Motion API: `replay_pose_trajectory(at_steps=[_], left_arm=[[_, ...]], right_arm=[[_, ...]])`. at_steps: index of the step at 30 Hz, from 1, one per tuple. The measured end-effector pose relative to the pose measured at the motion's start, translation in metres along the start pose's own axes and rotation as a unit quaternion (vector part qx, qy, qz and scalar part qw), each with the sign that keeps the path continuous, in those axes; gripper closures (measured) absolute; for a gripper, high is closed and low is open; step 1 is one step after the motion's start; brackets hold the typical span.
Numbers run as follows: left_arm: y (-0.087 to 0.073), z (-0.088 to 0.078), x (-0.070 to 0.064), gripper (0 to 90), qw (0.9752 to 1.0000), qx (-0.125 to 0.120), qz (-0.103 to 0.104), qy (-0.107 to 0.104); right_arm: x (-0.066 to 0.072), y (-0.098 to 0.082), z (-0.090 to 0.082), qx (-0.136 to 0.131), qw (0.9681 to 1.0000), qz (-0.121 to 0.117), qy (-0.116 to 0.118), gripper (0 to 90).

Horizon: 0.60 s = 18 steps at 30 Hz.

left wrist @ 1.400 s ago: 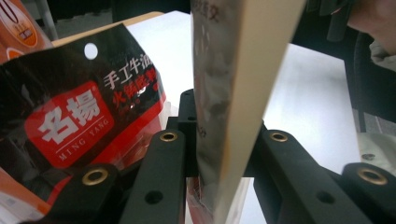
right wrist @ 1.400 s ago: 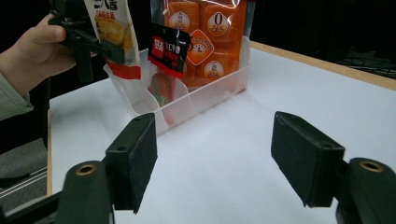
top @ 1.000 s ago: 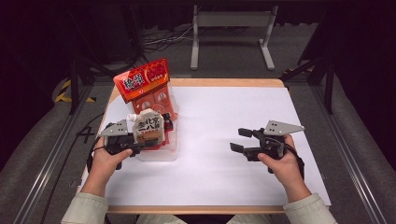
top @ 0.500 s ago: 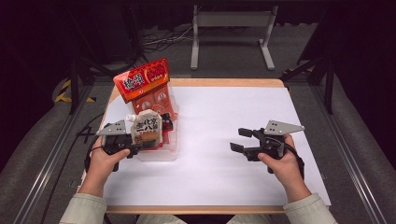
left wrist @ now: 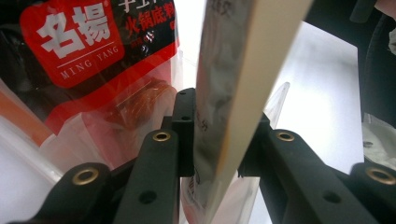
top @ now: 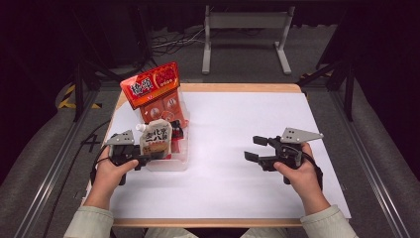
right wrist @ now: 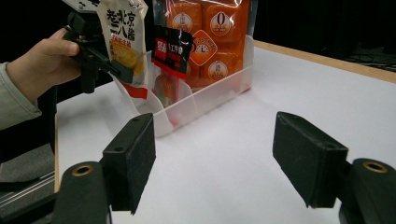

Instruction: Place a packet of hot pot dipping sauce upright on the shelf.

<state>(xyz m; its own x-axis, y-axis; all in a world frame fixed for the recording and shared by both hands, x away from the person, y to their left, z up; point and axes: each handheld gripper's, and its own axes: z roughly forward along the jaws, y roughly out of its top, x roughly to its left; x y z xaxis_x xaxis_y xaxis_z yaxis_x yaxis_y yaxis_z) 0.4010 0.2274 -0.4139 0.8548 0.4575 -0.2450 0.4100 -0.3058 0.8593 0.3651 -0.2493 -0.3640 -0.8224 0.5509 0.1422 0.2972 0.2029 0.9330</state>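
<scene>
Looking down from the high view, we see our left gripper [top: 148,159] pinching a white pouch [top: 156,139] upright in the near end of the clear bin [top: 171,163] on the bench [top: 237,129]. A second ago the pouch leaned; now it stands straighter, maybe nearly placed. In the left gripper view, both pads press the pouch. In the right gripper view, our right gripper [right wrist: 219,158] is spread and holds nothing.

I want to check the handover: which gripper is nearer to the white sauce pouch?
Left. The left gripper is clamped on the white sauce pouch over the clear bin; the right gripper is open, apart, across the table.
</scene>
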Motion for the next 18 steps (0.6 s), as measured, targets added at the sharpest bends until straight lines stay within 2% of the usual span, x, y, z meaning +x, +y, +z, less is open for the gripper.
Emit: replay_pose_trajectory(at_steps=[3, 5, 7, 8, 9, 10, 13, 18], left_arm=[[0.0001, -0.0002, 0.0002, 73.7, 1.0, 0.005, -0.001, 0.005], [-0.0006, 0.0006, 0.0004, 73.0, 0.9999, 0.005, -0.013, 0.008], [-0.0006, 0.0009, 0.0007, 71.5, 0.9998, 0.005, -0.011, 0.014], [0.0001, 0.0003, 0.0007, 67.3, 0.9997, -0.008, -0.017, 0.015], [0.0008, 0.0, 0.0001, 57.0, 0.9995, -0.013, -0.027, 0.012], [0.0008, 0.0, 0.0001, 54.3, 0.9995, -0.013, -0.027, 0.012], [0.0012, 0.0001, -0.0012, 55.1, 0.9996, -0.011, -0.014, 0.023], [0.0031, -0.0035, -0.004, 46.4, 0.9984, -0.031, -0.001, 0.047]], right_arm=[[-0.0004, -0.0004, 0.0002, 0.0, 1.0, 0.001, 0.001, 30.4], [-0.0005, -0.0006, 0.0003, 0.0, 1.0, 0.002, 0.001, 30.4], [-0.0007, -0.0005, 0.0002, -0.001, 1.0, 0.002, 0.001, 30.3], [-0.0007, -0.0005, 0.0, -0.001, 1.0, 0.002, 0.001, 30.3], [-0.0007, -0.0004, -0.0002, -0.002, 1.0, 0.003, 0.001, 30.3], [-0.0008, -0.0004, -0.0002, -0.002, 1.0, 0.003, 0.001, 30.3], [-0.001, -0.0006, 0.0, -0.002, 1.0, 0.004, 0.001, 30.2], [-0.0011, -0.0012, 0.0014, -0.001, 1.0, 0.005, 0.003, 30.2]])
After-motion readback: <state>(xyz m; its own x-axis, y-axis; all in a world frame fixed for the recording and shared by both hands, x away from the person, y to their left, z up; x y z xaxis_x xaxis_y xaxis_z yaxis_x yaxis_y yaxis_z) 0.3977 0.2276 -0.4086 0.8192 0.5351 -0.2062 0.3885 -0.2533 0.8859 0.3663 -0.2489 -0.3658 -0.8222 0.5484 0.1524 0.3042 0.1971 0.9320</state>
